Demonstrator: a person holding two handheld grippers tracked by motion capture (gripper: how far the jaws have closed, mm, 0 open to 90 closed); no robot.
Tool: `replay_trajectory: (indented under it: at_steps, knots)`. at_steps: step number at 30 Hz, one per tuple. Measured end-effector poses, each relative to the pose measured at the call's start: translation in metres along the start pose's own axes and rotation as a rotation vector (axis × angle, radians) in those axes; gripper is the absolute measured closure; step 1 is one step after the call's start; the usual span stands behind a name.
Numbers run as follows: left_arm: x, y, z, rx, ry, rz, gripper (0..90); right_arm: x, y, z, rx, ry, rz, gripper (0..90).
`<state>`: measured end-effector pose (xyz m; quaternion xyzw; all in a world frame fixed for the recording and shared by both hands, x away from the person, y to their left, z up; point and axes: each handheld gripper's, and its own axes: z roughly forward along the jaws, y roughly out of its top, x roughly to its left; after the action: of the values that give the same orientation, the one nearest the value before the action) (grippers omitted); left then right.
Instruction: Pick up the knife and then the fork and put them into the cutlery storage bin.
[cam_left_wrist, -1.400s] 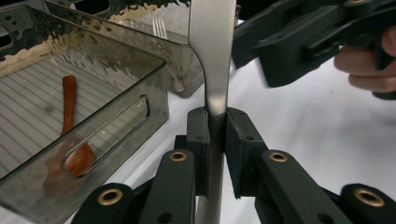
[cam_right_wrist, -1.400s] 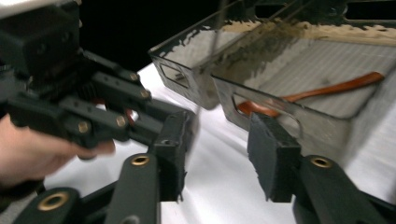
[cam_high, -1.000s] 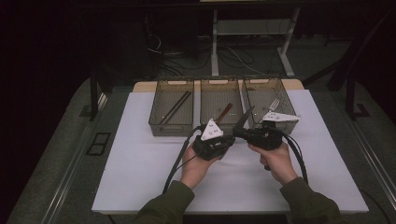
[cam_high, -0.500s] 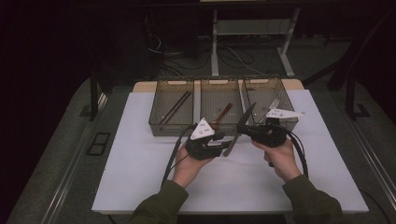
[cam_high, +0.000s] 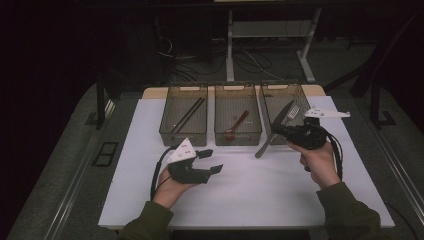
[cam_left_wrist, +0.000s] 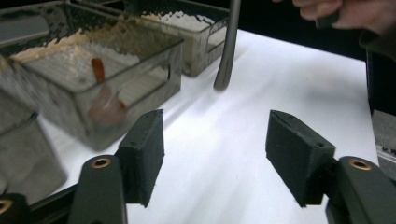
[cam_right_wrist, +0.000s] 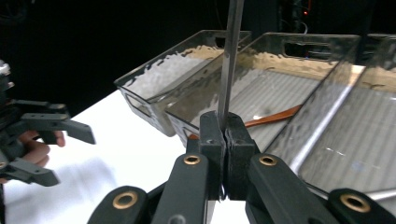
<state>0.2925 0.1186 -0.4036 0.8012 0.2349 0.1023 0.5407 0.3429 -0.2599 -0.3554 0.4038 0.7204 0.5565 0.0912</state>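
Note:
My right gripper (cam_high: 276, 130) is shut on a knife (cam_high: 262, 149), which slants from its grey handle near the table up to its dark blade over the right tray (cam_high: 299, 92). In the right gripper view the pads (cam_right_wrist: 211, 135) clamp the thin knife (cam_right_wrist: 231, 60). My left gripper (cam_high: 216, 160) hovers low over the white table (cam_high: 250, 200) at the left, open; its jaws have just been opening and nothing is between them. The left gripper view has the gripper (cam_left_wrist: 215, 158) wide apart, with the knife handle (cam_left_wrist: 225, 70) hanging ahead.
Three clear trays stand in a row at the back. The left tray (cam_high: 182, 137) holds dark chopsticks (cam_high: 187, 115), the middle tray (cam_high: 237, 140) a red-brown spoon (cam_high: 237, 125), and the right one a fork (cam_high: 294, 111). The table drops off at the front edge.
My left gripper has drawn away from the knife, to the left and toward the near edge, and its jaws have opened. The right gripper has lifted slightly with the knife.

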Motion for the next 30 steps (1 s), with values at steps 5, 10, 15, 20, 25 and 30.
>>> replay_trajectory:
  at_steps: [5, 10, 15, 20, 25, 30]
  knots:
    - [0.005, -0.019, -0.016, 0.021, 0.002, -0.006, 30.2, -0.006, 0.004, -0.005, 0.019, -0.023, -0.008, 87.1]
    - [0.008, -0.036, -0.026, 0.042, 0.006, -0.019, 22.5, -0.011, 0.009, -0.006, 0.030, -0.041, -0.019, 87.1]
    - [0.010, -0.043, -0.032, 0.044, 0.030, -0.041, 14.4, -0.016, 0.018, -0.013, 0.026, -0.055, -0.017, 87.1]
    - [0.010, -0.042, -0.033, 0.046, 0.043, -0.030, 11.4, -0.022, 0.032, -0.025, 0.001, -0.072, -0.018, 87.2]
    - [0.010, -0.041, -0.035, 0.048, 0.055, -0.033, 8.1, -0.030, 0.049, -0.037, -0.010, -0.109, -0.030, 87.2]
    - [0.011, -0.041, -0.035, 0.057, 0.070, -0.036, 3.9, -0.039, 0.064, -0.046, -0.021, -0.150, -0.032, 87.2]
